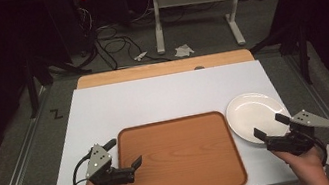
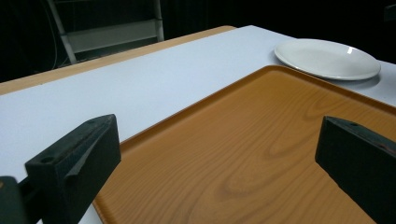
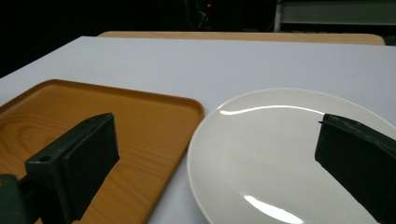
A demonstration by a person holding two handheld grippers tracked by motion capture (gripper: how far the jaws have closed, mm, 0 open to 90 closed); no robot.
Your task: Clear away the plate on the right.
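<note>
So both claws are sitting wide apart right now, holding nothing. The right claw [image 1: 270, 125] is hovering over the near edge of the plate [image 1: 253, 114], and in the right gripper view the plate is lying straight ahead and just under its jaws, so I'm guessing the plate is what gets picked up, and the right hand is way nearer to it than the left. The left claw [image 1: 123, 153] is hanging over the near left corner of the tray [image 1: 178, 158], with the plate far off ahead and to its right.

The tray is a flat rounded rectangle, orange-brown with a wood-grain print and a low raised lip, long side running left to right. The plate is round, white, glossy, shallow, empty, sitting just past the tray's far right corner, barely apart from it. Everything's resting on a matte white board [image 1: 153, 99] on a wooden table [image 1: 163, 68].
</note>
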